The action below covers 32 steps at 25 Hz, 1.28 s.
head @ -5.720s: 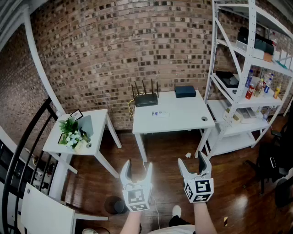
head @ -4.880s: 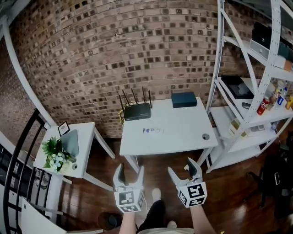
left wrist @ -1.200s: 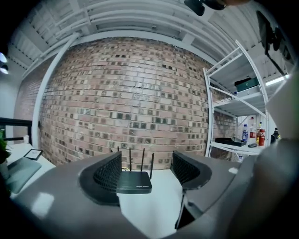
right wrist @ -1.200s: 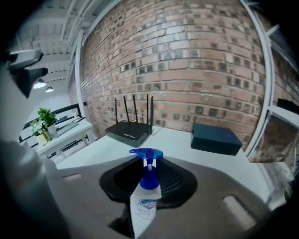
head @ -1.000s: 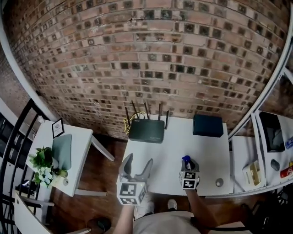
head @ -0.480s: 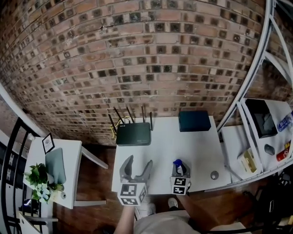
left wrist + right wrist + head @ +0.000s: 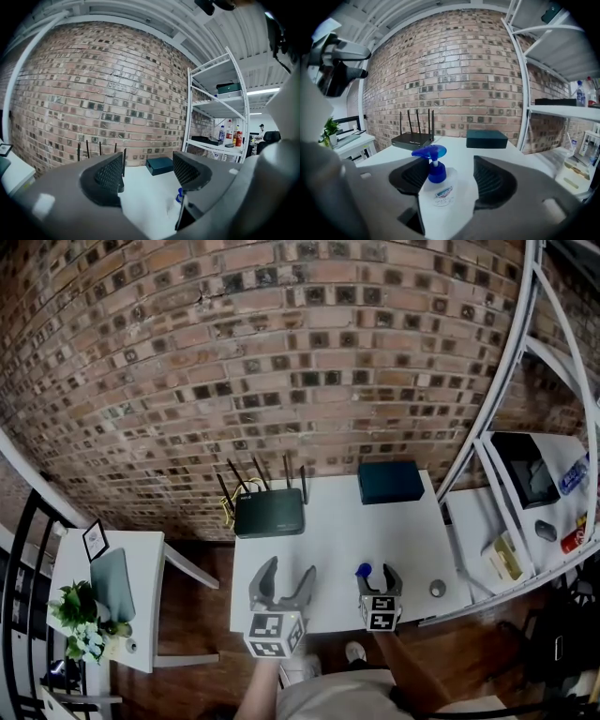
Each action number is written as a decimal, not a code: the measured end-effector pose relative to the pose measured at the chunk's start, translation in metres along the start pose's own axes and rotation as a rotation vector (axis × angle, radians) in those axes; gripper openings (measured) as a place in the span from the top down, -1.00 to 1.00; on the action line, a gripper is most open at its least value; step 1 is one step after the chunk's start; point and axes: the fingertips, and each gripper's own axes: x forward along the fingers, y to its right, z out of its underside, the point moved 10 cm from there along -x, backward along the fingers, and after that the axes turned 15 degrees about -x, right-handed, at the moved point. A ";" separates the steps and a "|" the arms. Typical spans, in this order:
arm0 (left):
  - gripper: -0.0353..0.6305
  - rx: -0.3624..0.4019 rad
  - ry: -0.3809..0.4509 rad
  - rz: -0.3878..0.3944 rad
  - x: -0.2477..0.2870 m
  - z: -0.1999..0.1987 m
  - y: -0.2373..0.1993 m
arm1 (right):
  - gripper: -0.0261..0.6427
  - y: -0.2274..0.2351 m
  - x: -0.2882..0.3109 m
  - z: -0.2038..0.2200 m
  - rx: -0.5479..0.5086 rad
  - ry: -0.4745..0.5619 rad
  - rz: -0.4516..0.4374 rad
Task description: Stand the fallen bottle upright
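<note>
Upright bottle (image 7: 437, 185) on white surface (image 7: 337, 531), jaws of my right gripper (image 7: 379, 577) opening around it, my left gripper (image 7: 281, 579) to its left, jaws apart, empty.

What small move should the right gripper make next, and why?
Probably draw the right gripper straight back: its jaws are opening, and the bottle between them stands upright on the table, so leaving without brushing it seems best.

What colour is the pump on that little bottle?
The pump is blue, clearest in the right gripper view.
</note>
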 end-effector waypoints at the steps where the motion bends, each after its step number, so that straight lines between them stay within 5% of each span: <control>1: -0.14 0.000 -0.001 0.005 -0.002 0.000 0.000 | 0.09 0.000 -0.004 0.002 0.002 0.000 -0.004; 4: -0.13 -0.006 -0.007 0.020 -0.009 0.002 -0.001 | 0.04 -0.003 -0.011 0.007 0.001 0.015 -0.012; 15: -0.12 -0.035 -0.052 0.074 -0.042 0.020 -0.009 | -0.79 -0.005 -0.004 0.022 0.145 -0.001 -0.046; 20: -0.12 -0.043 -0.061 0.083 -0.062 0.026 -0.014 | -0.79 -0.024 -0.016 0.029 0.125 -0.025 -0.039; 28: -0.11 -0.082 0.004 0.053 -0.084 0.032 -0.015 | -0.78 -0.010 -0.087 -0.011 0.170 0.146 0.024; 32: -0.11 -0.050 0.071 0.027 -0.098 0.034 0.006 | -0.78 0.005 -0.120 -0.034 0.051 0.232 0.012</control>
